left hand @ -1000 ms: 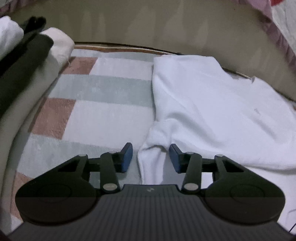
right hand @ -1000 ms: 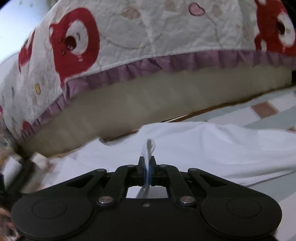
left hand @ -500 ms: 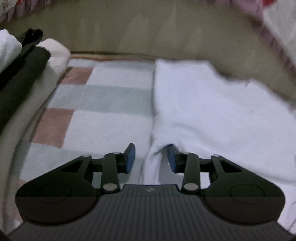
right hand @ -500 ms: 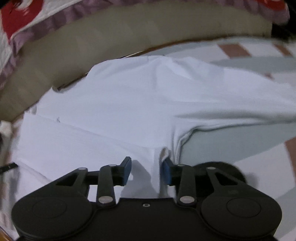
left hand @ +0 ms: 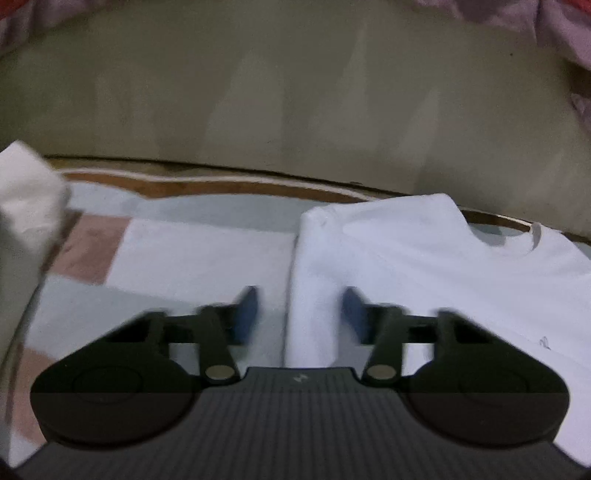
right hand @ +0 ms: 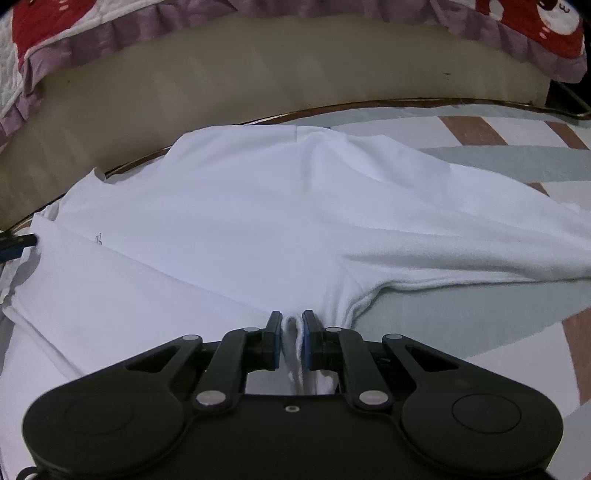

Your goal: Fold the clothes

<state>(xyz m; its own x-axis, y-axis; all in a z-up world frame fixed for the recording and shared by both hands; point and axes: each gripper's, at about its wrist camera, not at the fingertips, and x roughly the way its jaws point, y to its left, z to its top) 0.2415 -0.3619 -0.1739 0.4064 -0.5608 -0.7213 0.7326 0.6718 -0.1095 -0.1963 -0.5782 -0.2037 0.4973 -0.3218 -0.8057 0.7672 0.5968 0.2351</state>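
A white T-shirt (right hand: 236, 221) lies spread on a checked mat, collar toward the far edge. In the left wrist view the shirt (left hand: 424, 266) has its left side folded in, making a straight edge. My left gripper (left hand: 299, 314) is open, with that folded edge between its fingers. My right gripper (right hand: 293, 334) is shut on a bunched fold of the shirt at the underarm, where the right sleeve (right hand: 461, 240) stretches out to the right.
The mat (right hand: 461, 325) has grey-green, white and brown squares. A beige bed side (right hand: 258, 74) rises behind it, with a red and white quilt (right hand: 44, 33) hanging over. A folded pale garment (left hand: 26, 206) sits at the left.
My right gripper came down to the shirt open and has closed on the underarm fold. My left gripper has moved forward along the folded edge and opened wider.
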